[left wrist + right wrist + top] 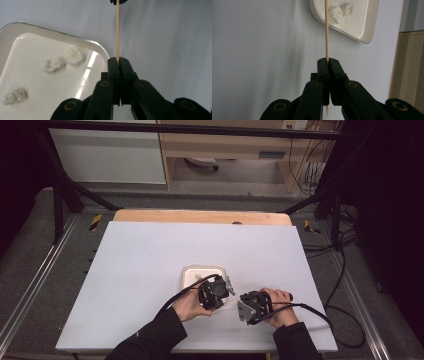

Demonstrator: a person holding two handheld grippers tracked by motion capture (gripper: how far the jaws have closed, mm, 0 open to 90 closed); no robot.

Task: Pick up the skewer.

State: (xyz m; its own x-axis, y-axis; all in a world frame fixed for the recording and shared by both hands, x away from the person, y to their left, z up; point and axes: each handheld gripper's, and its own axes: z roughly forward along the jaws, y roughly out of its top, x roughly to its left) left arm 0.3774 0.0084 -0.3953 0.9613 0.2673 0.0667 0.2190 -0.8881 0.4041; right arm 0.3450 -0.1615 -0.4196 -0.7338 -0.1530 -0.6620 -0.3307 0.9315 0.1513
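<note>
On the white desk (pixel 150 265), nearer its front edge than its back and about midway across, sits a white square tray (pixel 192 272) with rounded corners. In my left gripper view three white fluffy lumps (pixel 53 64) lie in it, two side by side near its far rim and one apart toward the near side. My left gripper (pixel 216 292) hangs over the tray's front right corner, and its jaws are clenched on a thin wooden skewer (pixel 117 32), which runs straight out from my fingertips over the bare desk just beside the tray's edge. To the right, over the desk near the front edge, my right gripper (pixel 252 306) is also clamped on the same skewer, whose pointed end pokes out below my jaws in the right gripper view.
</note>
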